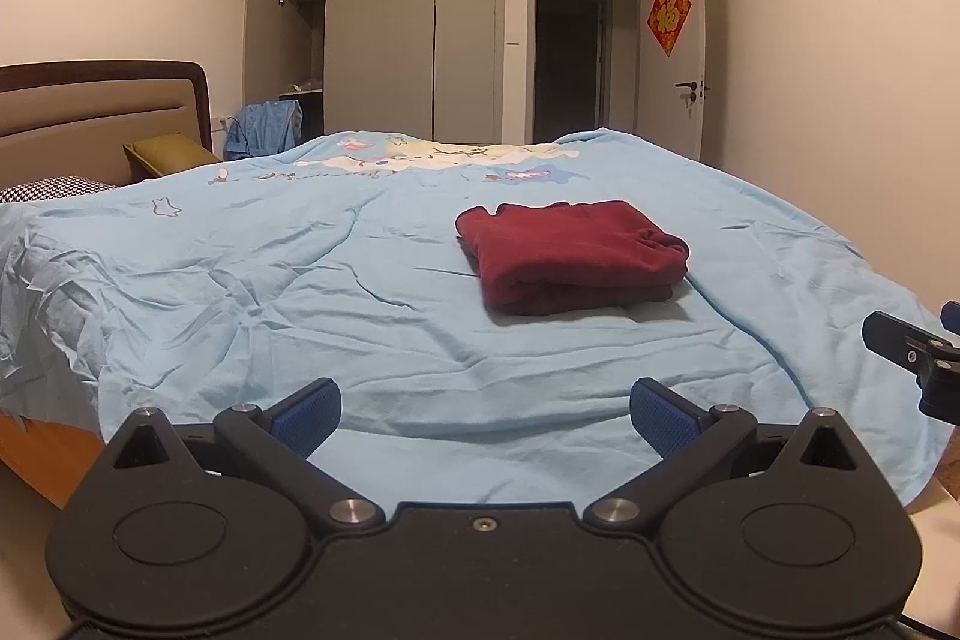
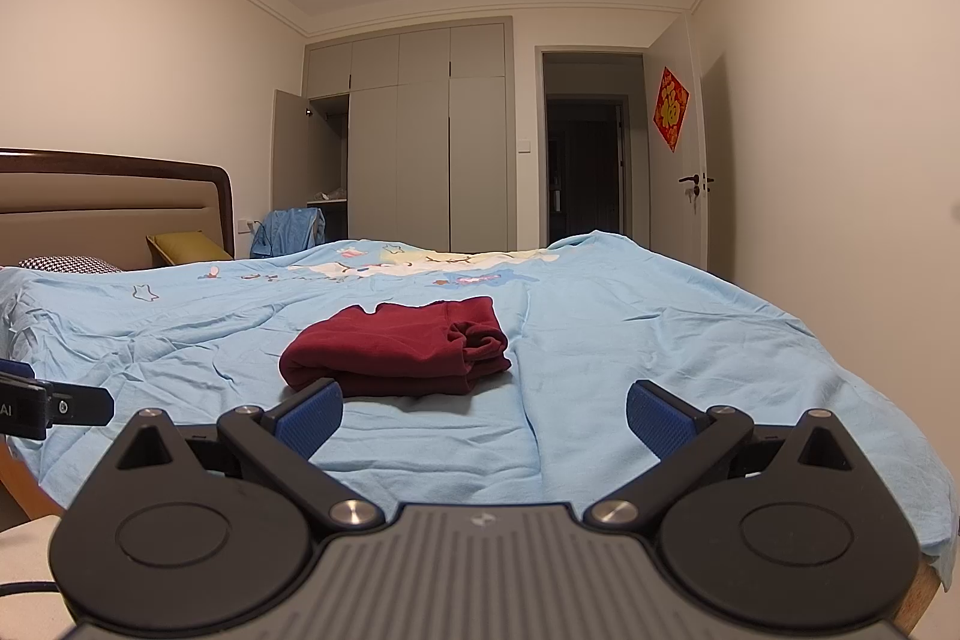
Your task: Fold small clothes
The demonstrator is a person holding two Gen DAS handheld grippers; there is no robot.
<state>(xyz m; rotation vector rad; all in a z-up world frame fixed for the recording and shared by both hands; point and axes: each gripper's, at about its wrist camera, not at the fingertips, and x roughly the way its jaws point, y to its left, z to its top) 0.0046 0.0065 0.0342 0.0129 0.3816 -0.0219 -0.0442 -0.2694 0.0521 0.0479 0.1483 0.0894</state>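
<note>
Fleece-looking maroon garment (image 1: 570,253) is sitting folded into a chunky bundle out on the light blue bedsheet (image 1: 270,280), roughly mid-bed and well apart from both tools. Left tool (image 1: 485,415) and right tool (image 2: 485,415) are both spread wide with nothing between the blue pads (image 2: 312,415), hovering near the bed's edge. My guess is the fabric's soft, light and a bit thick, so it'll squish and drape rather than hold shape, and the layers could slide apart if lifted by 1 corner. I'd pinch through all layers at the thick rounded fold on the near side, 1 tool toward each end.
</note>
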